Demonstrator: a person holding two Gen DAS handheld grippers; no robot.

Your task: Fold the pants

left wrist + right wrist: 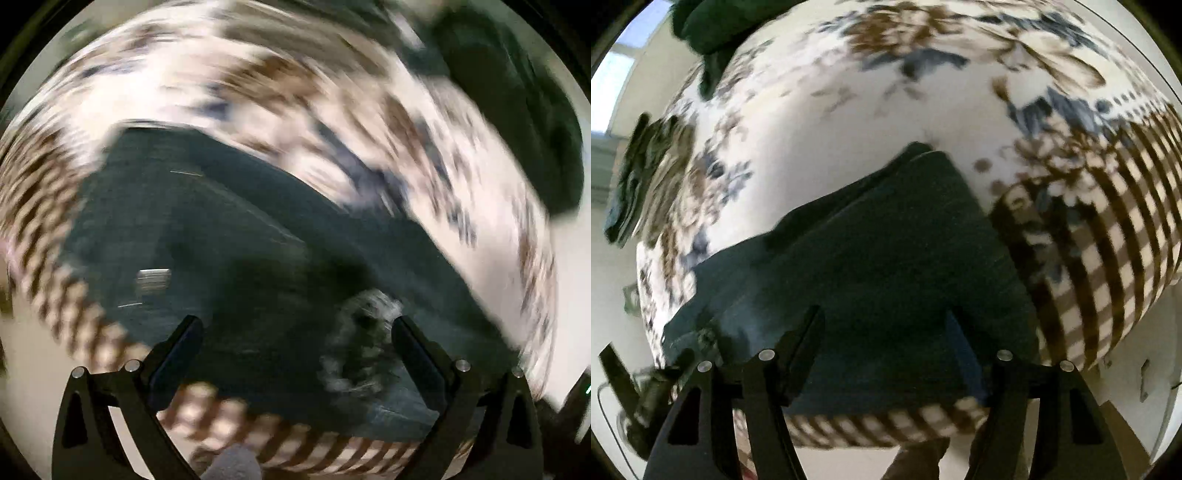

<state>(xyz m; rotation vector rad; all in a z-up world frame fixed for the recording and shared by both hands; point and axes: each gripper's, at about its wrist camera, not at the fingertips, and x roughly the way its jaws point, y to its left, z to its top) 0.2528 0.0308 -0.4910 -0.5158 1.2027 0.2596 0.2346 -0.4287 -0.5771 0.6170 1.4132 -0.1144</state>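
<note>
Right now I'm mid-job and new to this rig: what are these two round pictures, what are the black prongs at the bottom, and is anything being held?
Each picture comes from a fisheye camera mounted on a hand-held gripper, looking forward along its two fingers. The black prongs are those fingers.

Left wrist view: the left gripper is open over the dark blue pants. A frayed, pale patch shows on the fabric near the fingers. The picture is blurred.

Right wrist view: the right gripper is also open above the same pants, which look at least partly folded.

The pants lie on a bedspread with a floral print and a brown check border. More dark clothing lies at the far edge. Neither gripper holds anything.
</note>
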